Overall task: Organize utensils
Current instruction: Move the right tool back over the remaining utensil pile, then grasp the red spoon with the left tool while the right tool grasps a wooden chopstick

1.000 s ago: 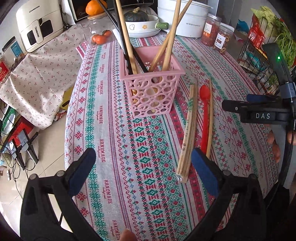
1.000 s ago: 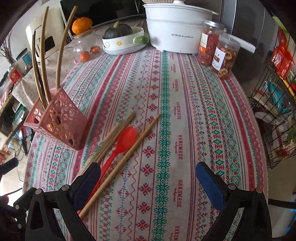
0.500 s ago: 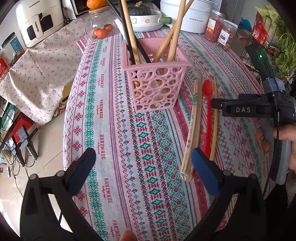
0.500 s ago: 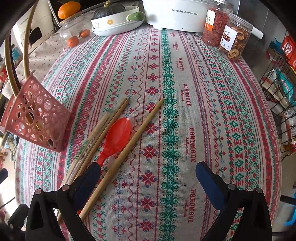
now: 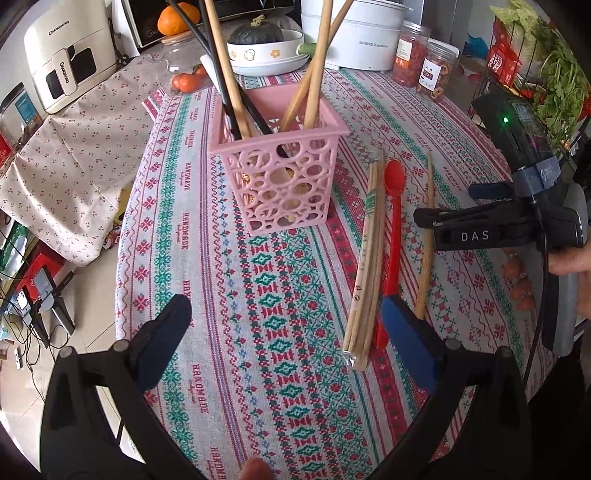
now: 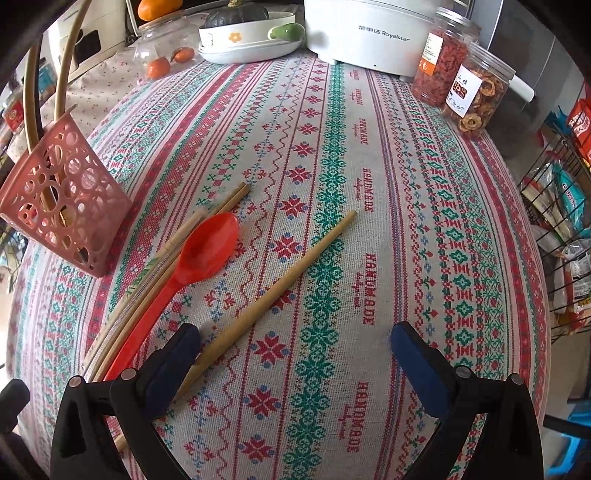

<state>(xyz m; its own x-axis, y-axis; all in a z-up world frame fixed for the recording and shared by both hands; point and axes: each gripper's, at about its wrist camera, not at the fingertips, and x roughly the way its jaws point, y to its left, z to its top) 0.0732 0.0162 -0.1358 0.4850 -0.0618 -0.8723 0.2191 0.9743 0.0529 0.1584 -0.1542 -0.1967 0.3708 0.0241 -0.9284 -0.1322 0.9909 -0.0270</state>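
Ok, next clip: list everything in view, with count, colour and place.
Utensil basket: one, pink, centre-left of the table, holding upright chopsticks.
Wrapped chopsticks: one pack, tan, flat right of the basket.
Spoon: one, red, beside the pack.
Loose chopstick: one, tan, right of the spoon.
Jars: two, clear, far right.
Cooker: one, white, far edge.
Dish: one, white, holding a dark squash.
Tablecloth: one, red-green patterned.
Left tongs: open, empty.
Right tongs: open, over the loose chopstick's near end.

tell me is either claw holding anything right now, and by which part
Nothing is held. The left claw and right claw are both open and empty above the patterned tablecloth.
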